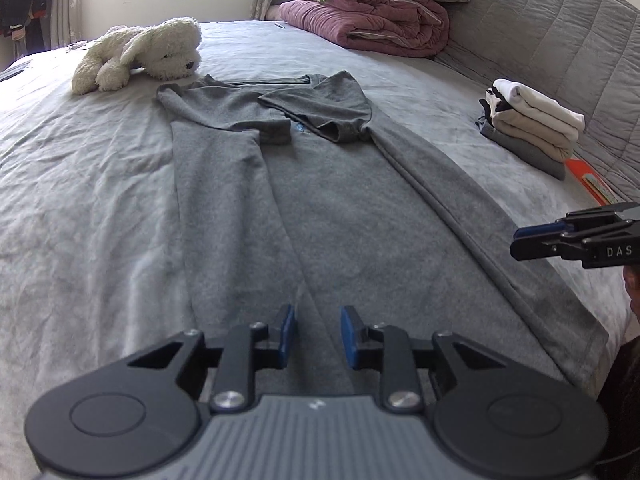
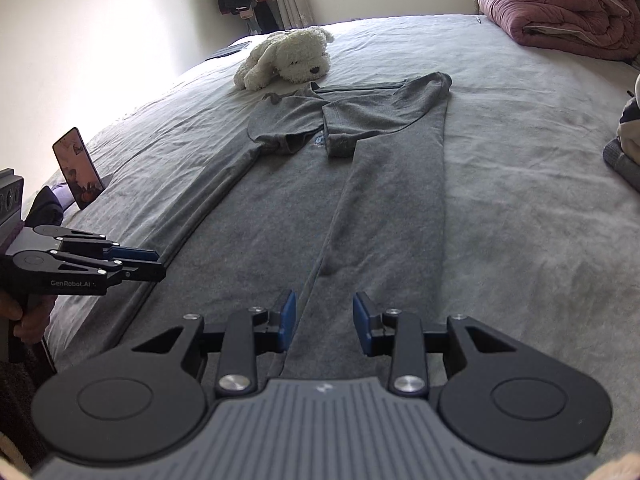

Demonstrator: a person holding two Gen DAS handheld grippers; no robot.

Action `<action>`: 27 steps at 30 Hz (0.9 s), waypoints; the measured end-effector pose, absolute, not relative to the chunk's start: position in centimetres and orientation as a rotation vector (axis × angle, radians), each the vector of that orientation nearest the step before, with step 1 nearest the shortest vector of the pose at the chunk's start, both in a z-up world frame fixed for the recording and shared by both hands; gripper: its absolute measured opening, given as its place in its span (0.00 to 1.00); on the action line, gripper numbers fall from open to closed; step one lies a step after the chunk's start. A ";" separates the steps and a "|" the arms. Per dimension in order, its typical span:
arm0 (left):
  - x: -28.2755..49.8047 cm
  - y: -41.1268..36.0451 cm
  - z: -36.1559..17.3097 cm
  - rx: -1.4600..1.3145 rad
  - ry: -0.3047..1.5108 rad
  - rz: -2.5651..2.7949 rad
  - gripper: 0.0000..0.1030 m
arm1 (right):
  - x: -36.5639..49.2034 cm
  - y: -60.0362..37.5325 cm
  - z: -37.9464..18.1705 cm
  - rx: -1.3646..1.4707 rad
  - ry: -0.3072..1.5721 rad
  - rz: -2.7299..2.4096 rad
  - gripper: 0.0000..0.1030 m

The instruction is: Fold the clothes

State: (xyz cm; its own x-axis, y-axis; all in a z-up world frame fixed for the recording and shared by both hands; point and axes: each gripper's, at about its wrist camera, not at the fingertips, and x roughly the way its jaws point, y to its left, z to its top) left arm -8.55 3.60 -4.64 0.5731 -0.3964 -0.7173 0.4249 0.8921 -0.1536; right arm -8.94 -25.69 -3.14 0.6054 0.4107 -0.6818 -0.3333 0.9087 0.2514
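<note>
Left wrist view: the grey shirt point(image 1: 320, 208) is seen spread flat on the bed point(image 1: 80, 184), sleeves folded inward, below the plush dog point(image 1: 144, 54), with the left gripper point(image 1: 318, 332) held released above its hem, while in the right wrist view the right gripper point(image 2: 325, 322) is likewise held released, empty, over that hem.

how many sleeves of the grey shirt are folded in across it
2: both short sleeves of the grey knit shirt fold inward across the chest, left sleeve and right sleeve.
</note>
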 end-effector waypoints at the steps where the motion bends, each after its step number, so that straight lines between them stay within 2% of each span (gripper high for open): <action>1: -9.3 3.6 -4.9 0.039 0.833 -0.481 0.26 | -9.6 -25.4 -3.6 0.100 0.825 0.435 0.35; 13: -19.2 3.9 -4.5 -0.009 0.863 -0.587 0.34 | -19.4 -23.9 -4.8 0.122 0.831 0.483 0.36; 14: -19.8 4.1 -4.2 -0.015 0.865 -0.597 0.38 | -20.1 -24.0 -4.6 0.125 0.828 0.486 0.37; 21: -22.1 7.5 -1.6 -0.143 0.874 -0.669 0.43 | -23.0 -25.8 -2.3 0.152 0.840 0.504 0.47; 27: -21.8 9.4 -1.2 -0.192 0.870 -0.588 0.44 | -24.3 -27.1 -1.3 0.074 0.817 0.430 0.47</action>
